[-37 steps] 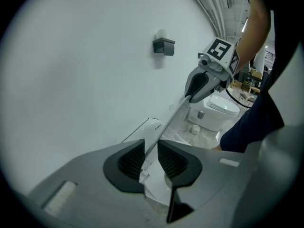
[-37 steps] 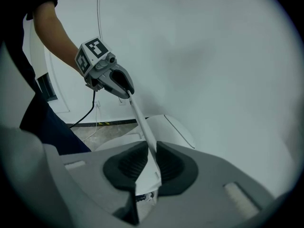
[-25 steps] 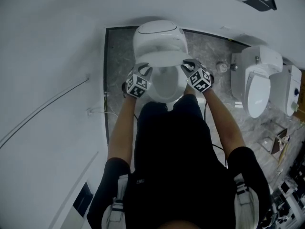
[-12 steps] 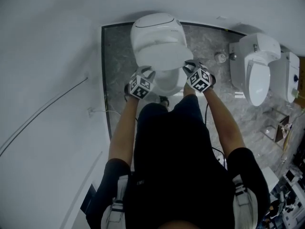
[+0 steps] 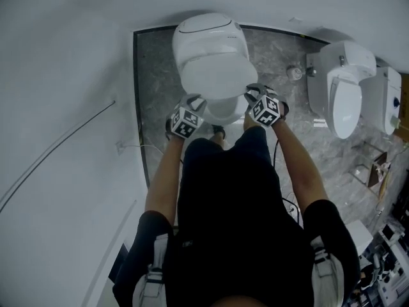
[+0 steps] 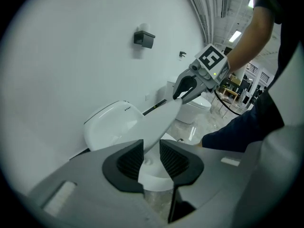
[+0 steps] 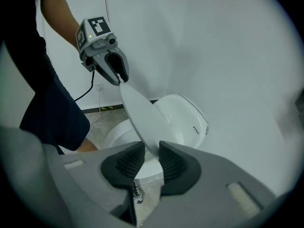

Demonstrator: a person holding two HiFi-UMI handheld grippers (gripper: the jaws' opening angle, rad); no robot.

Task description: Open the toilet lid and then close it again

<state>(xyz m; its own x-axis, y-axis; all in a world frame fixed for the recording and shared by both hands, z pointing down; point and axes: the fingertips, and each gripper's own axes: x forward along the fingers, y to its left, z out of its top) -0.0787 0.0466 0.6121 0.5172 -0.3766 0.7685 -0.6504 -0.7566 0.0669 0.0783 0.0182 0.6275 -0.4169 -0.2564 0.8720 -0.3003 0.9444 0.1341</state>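
At the top centre of the head view, the white toilet lid [image 5: 214, 75] stands half-lowered over the toilet bowl [image 5: 225, 110], hiding its inside. The left tool [image 6: 151, 158] and right tool [image 7: 151, 159] have just been spreading; each loosely straddles the lid's edge. Small dark print on the rear housing [image 7: 183, 113] is unreadable.

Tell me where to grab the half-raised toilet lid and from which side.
Take the toilet lid by its thin front rim, near a corner, from the front of the bowl. It hinges at the back and stands tilted, so that slim free edge juts toward you.
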